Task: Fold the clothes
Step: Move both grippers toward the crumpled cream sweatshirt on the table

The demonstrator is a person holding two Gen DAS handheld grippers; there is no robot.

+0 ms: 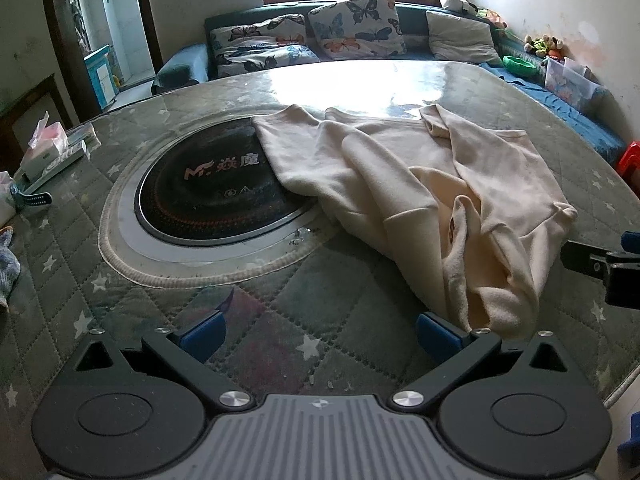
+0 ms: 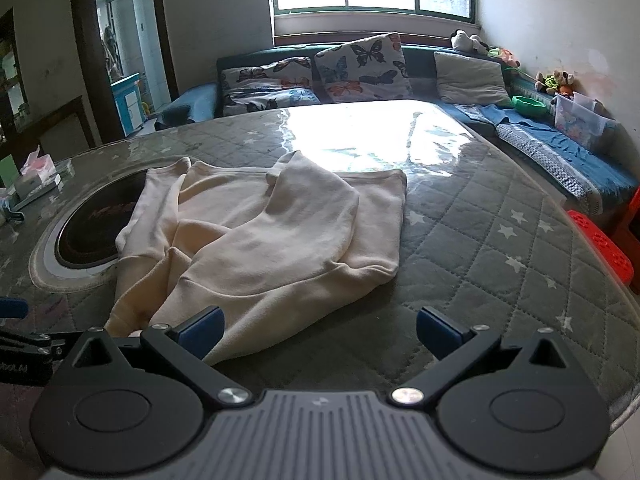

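Note:
A cream sweatshirt (image 1: 420, 184) lies crumpled on the quilted, star-patterned table cover (image 1: 120, 260), part of it draped over the black round hotplate (image 1: 208, 184). My left gripper (image 1: 320, 334) is open, nothing between its blue pads; its right pad sits just at the garment's near hem. In the right wrist view the same sweatshirt (image 2: 272, 240) spreads ahead and to the left. My right gripper (image 2: 320, 330) is open too, its left pad over the near edge of the cloth, not closed on it. The right gripper's tip shows at the right edge of the left wrist view.
A tissue box (image 1: 44, 140) and small boxes sit at the table's left edge. Behind the table runs a blue sofa with butterfly cushions (image 1: 356, 28), soft toys and a plastic bin (image 2: 580, 120). A red stool (image 2: 600, 240) stands to the right.

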